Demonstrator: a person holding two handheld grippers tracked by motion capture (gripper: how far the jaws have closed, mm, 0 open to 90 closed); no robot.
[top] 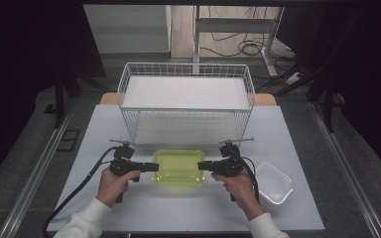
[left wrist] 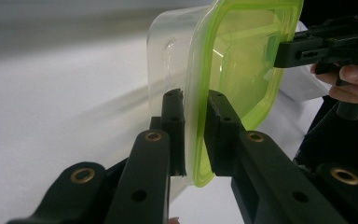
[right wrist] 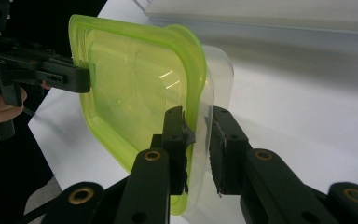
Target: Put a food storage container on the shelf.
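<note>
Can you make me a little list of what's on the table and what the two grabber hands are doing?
table: pale grey top
box in hand: clear container with green lid, in the middle near the person
left gripper: jaws clamped on the lid rim at the box's left edge
right gripper: jaws at the box's right edge, around the rim
other box: clear container without lid, to the right
behind: white wire basket, open front facing the person
</note>
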